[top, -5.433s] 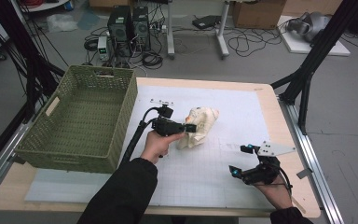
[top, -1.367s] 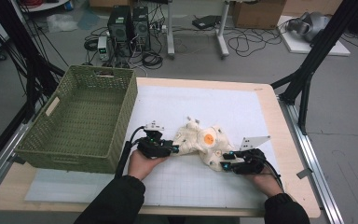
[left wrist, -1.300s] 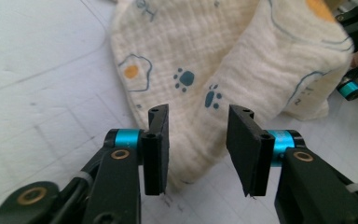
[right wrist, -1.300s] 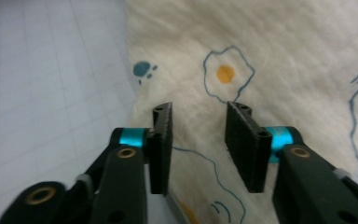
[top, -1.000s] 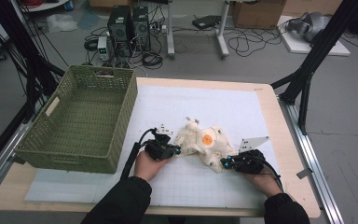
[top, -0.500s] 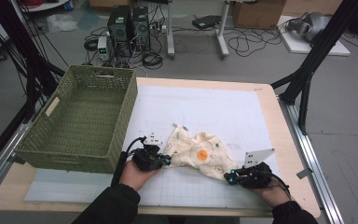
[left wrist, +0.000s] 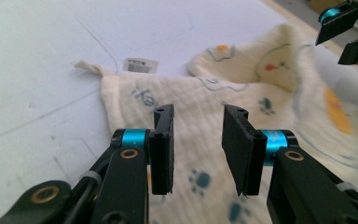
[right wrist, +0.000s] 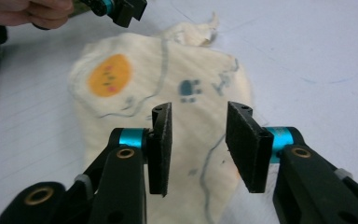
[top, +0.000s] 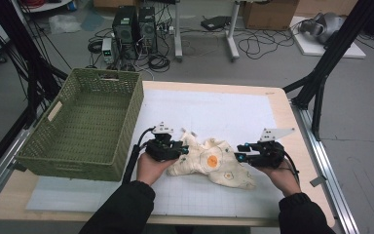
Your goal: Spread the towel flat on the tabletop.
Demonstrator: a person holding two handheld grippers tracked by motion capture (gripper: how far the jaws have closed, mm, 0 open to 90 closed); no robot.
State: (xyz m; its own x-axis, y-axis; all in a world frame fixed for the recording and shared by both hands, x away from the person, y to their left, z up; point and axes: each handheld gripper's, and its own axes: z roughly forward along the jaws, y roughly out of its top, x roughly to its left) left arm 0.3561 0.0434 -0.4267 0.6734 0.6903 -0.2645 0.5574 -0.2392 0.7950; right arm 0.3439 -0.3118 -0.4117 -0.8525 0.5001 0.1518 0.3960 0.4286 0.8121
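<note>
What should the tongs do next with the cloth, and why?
Probably pull both tongs back a little, then pick a fresh corner. The left tongs and right tongs have just been opening, with nothing pinched between them. The cloth lies rumpled on the table, beside the basket.

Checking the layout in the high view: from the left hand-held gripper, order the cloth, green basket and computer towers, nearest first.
1. Cloth, right beside the left hand-held gripper.
2. Green basket, to its left.
3. Computer towers, on the floor beyond the table.
</note>
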